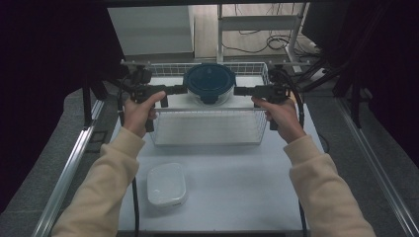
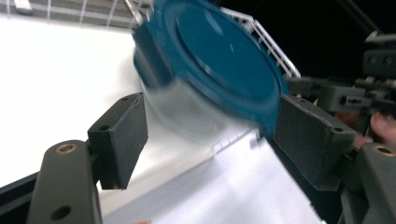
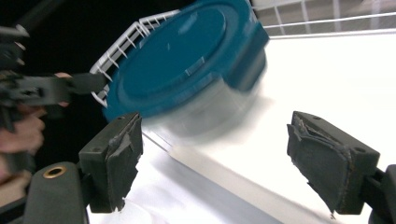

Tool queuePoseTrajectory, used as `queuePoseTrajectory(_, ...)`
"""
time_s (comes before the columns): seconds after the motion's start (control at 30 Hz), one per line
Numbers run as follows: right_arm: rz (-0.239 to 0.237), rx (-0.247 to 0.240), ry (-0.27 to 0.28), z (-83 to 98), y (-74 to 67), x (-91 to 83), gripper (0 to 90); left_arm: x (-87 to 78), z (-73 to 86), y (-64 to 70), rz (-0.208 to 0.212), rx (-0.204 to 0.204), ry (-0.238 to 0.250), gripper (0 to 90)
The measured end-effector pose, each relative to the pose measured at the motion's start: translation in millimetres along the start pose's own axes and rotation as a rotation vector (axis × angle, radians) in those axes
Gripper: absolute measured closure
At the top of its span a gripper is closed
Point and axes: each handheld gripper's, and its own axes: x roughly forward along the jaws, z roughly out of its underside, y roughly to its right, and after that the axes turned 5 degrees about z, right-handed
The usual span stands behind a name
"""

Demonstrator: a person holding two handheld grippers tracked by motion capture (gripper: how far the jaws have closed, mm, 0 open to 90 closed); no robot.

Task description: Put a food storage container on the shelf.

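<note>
High view: round container with a blue lid (image 1: 209, 83) sits inside the wire basket (image 1: 207, 134), a gripper drawn up at either side.

Both the left gripper (image 1: 182, 89) and the right gripper (image 1: 239, 91) stand wide with nothing between their pads, so the placing looks done; the white lidded box (image 1: 167, 184) on the table (image 1: 237, 187) near the person appears untouched. Each gripper view shows daylight between jaws and container, and the other gripper beyond; the box shows from above.
</note>
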Motion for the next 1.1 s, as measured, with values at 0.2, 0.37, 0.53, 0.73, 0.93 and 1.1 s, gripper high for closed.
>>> queuePoseTrajectory(0.2,0.029,-0.105,-0.002,30.6,2.3,-26.6,18.7,-17.7,39.6,5.8,-0.021,0.057,-0.006,25.9)
queuePoseTrajectory(0.37,0.04,-0.139,-0.008,63.3,6.8,-48.1,20.1,-29.6,79.3,7.0,-0.044,0.115,-0.024,27.7)
queuePoseTrajectory(0.53,0.042,-0.142,-0.027,99.9,14.6,-58.8,20.6,-34.7,115.7,5.0,-0.062,0.151,-0.054,28.8)
queuePoseTrajectory(0.73,0.053,-0.143,-0.034,135.3,25.1,-63.4,21.3,-33.7,150.8,-2.3,-0.114,0.178,-0.115,29.3)
queuePoseTrajectory(0.93,0.06,-0.097,-0.047,166.1,36.5,-64.3,21.4,-40.7,176.2,-13.1,-0.159,0.158,-0.126,29.3)
queuePoseTrajectory(1.1,0.078,-0.086,-0.062,181.8,42.4,-66.5,21.7,-46.7,186.9,-15.9,-0.17,0.156,-0.122,29.6)
